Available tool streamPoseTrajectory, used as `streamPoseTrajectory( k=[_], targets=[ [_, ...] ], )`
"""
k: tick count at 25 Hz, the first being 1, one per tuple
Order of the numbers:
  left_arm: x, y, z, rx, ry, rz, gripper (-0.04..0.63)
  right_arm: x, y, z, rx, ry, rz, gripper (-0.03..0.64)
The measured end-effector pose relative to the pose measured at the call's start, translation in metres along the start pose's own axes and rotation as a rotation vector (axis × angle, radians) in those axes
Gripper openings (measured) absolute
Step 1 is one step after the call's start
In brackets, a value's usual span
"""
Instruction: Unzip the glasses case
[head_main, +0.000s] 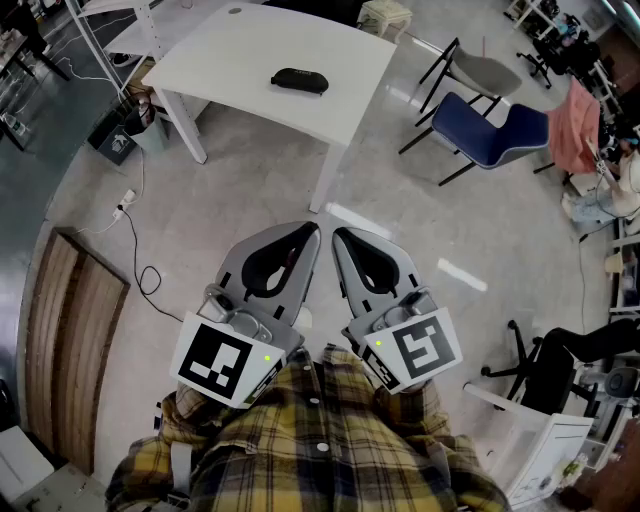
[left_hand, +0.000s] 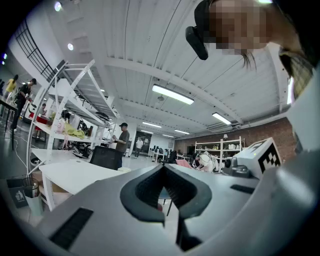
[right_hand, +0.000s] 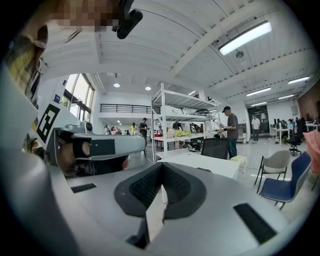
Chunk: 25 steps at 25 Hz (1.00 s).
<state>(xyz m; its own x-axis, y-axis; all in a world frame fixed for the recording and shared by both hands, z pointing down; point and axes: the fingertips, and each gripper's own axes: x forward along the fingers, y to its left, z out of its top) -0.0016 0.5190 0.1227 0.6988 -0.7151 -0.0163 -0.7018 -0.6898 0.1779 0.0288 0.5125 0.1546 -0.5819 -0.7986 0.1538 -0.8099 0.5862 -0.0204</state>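
The black glasses case (head_main: 299, 81) lies zipped on the white table (head_main: 230, 60), far ahead of both grippers. I hold my left gripper (head_main: 311, 232) and right gripper (head_main: 340, 236) side by side close to my chest, pointing toward the table over bare floor. Both are shut with nothing between the pads. In the left gripper view the shut left gripper (left_hand: 164, 168) aims past the table's edge (left_hand: 70, 175). In the right gripper view the shut right gripper (right_hand: 162, 169) points at the table (right_hand: 200, 161), with the left gripper's body (right_hand: 95, 147) beside it.
A blue chair (head_main: 490, 135) and a grey chair (head_main: 490, 70) stand right of the table. A wooden panel (head_main: 70, 340) and a cable with a power strip (head_main: 125, 208) lie on the floor at left. A black office chair (head_main: 545, 365) is at right. A person in a cap (right_hand: 232, 132) stands beyond the table.
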Motion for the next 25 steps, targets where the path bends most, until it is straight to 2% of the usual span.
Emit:
streamPoseTrajectory(
  k=[11,25],
  targets=[
    [0.016,0.001,-0.004,0.005,-0.005,0.006,0.006,0.001,-0.018,0.000,0.009,-0.016,0.005,-0.002],
    [0.030,0.028,-0.006,-0.010,-0.027,0.093,0.006,0.018,-0.035,-0.013,0.014,0.009,0.048,-0.002]
  ],
)
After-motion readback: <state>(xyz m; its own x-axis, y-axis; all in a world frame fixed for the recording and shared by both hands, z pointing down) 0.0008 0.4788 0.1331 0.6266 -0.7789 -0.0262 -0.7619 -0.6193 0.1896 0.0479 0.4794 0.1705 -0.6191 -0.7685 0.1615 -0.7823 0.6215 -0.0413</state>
